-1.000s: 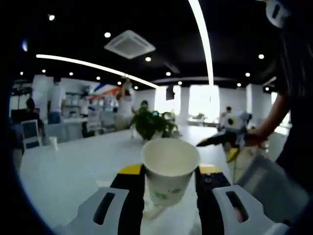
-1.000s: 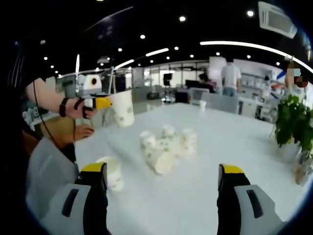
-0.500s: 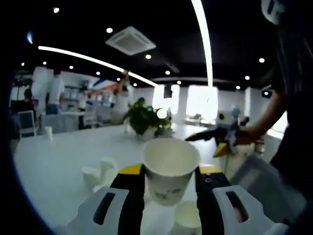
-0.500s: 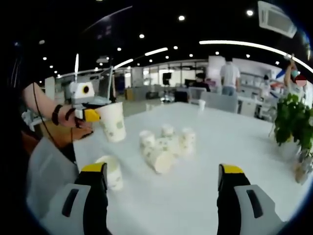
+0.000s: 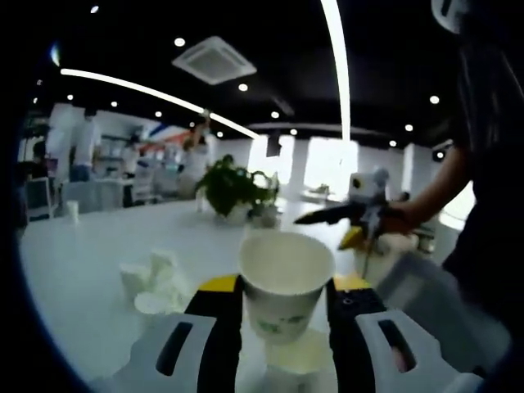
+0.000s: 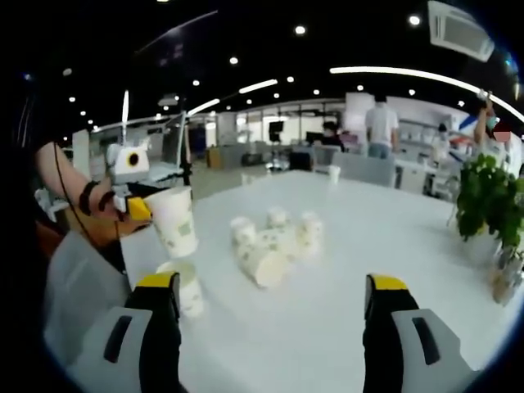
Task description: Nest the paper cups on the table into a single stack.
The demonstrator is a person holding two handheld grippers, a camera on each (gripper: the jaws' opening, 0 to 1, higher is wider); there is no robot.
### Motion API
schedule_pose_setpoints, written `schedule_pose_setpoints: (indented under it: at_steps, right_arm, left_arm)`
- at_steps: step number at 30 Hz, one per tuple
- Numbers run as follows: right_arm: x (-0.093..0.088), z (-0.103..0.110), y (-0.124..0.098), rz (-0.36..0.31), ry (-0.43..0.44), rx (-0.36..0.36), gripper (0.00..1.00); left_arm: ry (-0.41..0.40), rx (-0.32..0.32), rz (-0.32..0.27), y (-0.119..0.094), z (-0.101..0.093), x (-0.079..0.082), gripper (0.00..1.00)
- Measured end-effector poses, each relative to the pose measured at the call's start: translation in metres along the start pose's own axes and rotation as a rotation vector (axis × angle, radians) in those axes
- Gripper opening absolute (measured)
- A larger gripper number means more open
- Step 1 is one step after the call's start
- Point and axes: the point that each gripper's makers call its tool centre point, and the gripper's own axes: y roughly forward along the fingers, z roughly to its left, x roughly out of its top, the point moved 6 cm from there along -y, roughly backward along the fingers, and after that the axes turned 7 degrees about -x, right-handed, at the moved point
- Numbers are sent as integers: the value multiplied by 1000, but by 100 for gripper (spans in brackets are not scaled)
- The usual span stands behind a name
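Left tool [image 5: 284, 304] grips an upright paper cup [image 5: 283, 282]; right tool [image 6: 272, 296] gapes wide, holding nothing.

The held cup [image 5: 284, 284] is white with a green print; the table [image 6: 393, 246] is white; the plant [image 6: 485, 201] is green.

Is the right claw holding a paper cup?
No, the right claw stands open with only bare table between its jaws.
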Motion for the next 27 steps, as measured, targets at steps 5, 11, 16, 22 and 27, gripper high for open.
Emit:
schedule_pose_setpoints:
  at_steps: [5,11,16,22,27]
  right_arm:
    - [-2,-1,-2,4,3,-4,91]
    - [-2,-1,-3,6,6,-5,91]
    - [-4,-2,-3,11,5,-4,91]
    - [-6,-3,-3,20,7,-4,91]
    - [-5,-3,-3,21,9,-2,91]
  left_arm:
    - [5,-15,23,2,-5,-7,38]
    - [-6,-17,37,3,-7,-19,39]
    - [-1,-29,66,5,-8,-28,39]
    - [0,-30,79,5,-7,-35,39]
    - [2,-37,95,8,-8,-43,39]
